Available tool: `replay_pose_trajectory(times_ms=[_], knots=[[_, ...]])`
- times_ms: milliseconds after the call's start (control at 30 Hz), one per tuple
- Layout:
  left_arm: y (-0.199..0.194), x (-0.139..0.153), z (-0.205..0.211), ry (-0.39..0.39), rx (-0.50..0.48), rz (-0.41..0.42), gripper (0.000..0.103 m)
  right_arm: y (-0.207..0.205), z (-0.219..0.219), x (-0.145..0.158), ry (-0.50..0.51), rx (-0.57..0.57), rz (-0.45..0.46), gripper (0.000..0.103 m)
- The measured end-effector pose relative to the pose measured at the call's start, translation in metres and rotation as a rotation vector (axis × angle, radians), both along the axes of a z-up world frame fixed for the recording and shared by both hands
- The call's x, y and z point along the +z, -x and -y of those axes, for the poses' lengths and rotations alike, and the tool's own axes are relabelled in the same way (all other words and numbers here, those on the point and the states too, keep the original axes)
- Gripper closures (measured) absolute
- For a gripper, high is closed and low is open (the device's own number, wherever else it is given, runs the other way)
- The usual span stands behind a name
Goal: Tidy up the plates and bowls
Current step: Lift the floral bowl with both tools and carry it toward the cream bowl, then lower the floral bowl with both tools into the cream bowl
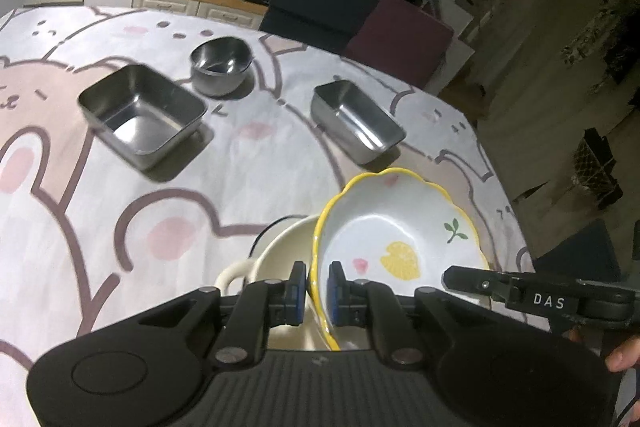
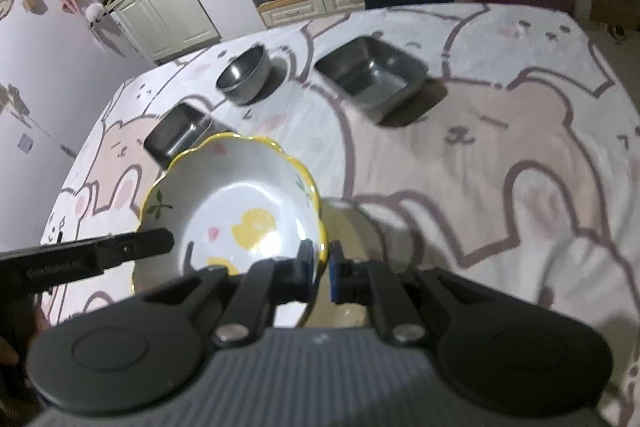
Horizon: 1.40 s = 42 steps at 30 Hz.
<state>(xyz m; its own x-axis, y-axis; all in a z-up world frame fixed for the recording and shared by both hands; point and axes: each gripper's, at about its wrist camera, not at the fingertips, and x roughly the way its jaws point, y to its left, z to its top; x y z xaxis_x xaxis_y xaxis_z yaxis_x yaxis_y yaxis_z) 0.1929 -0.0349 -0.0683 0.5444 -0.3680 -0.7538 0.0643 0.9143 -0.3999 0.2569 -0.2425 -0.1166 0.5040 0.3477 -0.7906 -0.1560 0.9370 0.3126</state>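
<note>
Left wrist view showed the left gripper (image 1: 318, 293) pinching the near rim of the yellow-edged bowl (image 1: 404, 227), one pad inside the wall and one outside. The right gripper (image 2: 319, 269) pinched the opposite side of the same rim in the same way, so the bowl was held between both tools, tilted, above the cloth. Directly beside and partly under it sat a cream mug (image 1: 286, 251), its handle pointing left. Judging from that, the bowl seemed to be in the middle of a carry, and doing it well called for moving both hands together at one pace, so neither pinch twisted the thin scalloped rim or let it slip, and for lifting clear of the mug before travelling. Farther out on the bear-print tablecloth (image 1: 120, 195) stood a large steel tray (image 1: 142, 115), a narrower steel tray (image 1: 358, 121) to its right, and behind them a round steel bowl (image 1: 221, 65), all well apart.
</note>
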Motion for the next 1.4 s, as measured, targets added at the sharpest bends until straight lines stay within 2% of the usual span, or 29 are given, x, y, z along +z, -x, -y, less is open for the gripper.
replay_pose_trajectory(times_ms=[300,567,1400], knots=[[0.001,-0.030,-0.004,-0.003,-0.013,-0.064,0.091,0.003,-0.014,-0.029,0.019,-0.004,-0.064,0.094],[-0.005,-0.045,0.002,-0.028,-0.043,-0.092,0.091,0.001,-0.013,-0.044,0.028,-0.011,-0.104,0.094],[-0.014,-0.054,0.012,-0.069,-0.059,-0.102,0.091,-0.008,-0.021,-0.053,0.079,-0.021,-0.138,0.093]])
